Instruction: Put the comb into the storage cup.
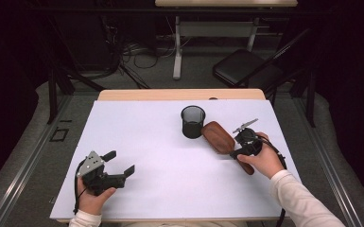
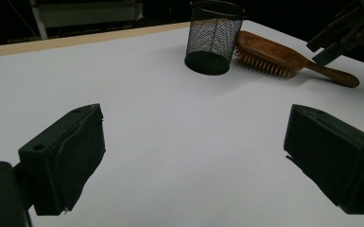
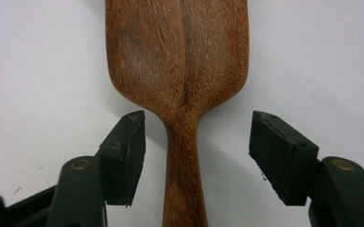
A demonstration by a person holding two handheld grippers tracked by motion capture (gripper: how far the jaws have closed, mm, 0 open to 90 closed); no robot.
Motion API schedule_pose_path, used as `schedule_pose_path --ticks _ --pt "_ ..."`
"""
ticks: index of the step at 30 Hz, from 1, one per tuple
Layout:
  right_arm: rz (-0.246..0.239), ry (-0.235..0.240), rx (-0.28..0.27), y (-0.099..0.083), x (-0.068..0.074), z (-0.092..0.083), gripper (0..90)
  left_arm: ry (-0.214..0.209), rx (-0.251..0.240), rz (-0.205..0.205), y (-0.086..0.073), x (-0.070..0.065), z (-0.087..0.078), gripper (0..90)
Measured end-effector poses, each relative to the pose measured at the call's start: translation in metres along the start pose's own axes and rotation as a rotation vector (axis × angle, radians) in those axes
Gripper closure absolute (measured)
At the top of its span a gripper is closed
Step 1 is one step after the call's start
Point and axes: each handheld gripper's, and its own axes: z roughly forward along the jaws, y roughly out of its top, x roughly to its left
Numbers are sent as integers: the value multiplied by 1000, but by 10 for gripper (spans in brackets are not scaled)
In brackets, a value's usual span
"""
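Note:
A brown wooden hairbrush lies bristles-down on the white table cover, its head beside a black mesh cup. My right gripper hovers over the brush's handle, held by a hand at the table's right. In the right gripper view the handle runs between the two spread jaws, touching neither; the gripper is open. My left gripper rests near the front left, open and holding nothing. The left gripper view shows the mesh cup, the hairbrush with its bristles, and the gripper's own parted jaws.
The white cover spans most of the wooden table. Behind the table stand a black folding chair, a desk leg and cables on the floor. Bare cover lies between the two grippers.

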Motion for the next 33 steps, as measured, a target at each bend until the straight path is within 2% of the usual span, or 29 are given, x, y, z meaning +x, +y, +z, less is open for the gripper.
schedule_pose_path --ticks 7,10,11,12,14,16,18,19,22,24,27,28,29,33 --pt "8 15 21 1 -2 4 367 -3 -1 -1 0 0 0 62" --pt "8 8 32 1 -3 5 365 0 1 0 0 0 0 62" --pt "17 12 22 1 -3 6 365 0 2 0 0 0 0 62" --pt "21 15 40 1 -3 6 365 0 2 0 0 0 0 62" --pt "21 17 42 1 -3 6 365 0 1 0 0 0 0 62" --pt "15 17 32 1 -2 8 389 1 1 0 0 0 0 63" --pt "7 17 57 1 -2 8 413 -3 1 -1 0 1 0 63" --pt "12 30 35 0 -2 10 423 -2 0 -1 0 1 0 63" --pt "10 28 57 0 -2 11 438 0 2 0 0 1 0 63" --pt "21 35 37 -3 -2 15 472 -1 3 0 0 1 0 63" --pt "25 38 46 -4 -2 16 508 0 3 0 0 1 0 63" --pt "37 48 14 -6 -2 18 517 -2 3 -1 0 1 0 63" --pt "32 45 37 -6 -3 17 523 -2 3 -1 0 1 0 63" --pt "26 54 33 -5 -4 17 549 -2 1 -2 0 1 1 63"
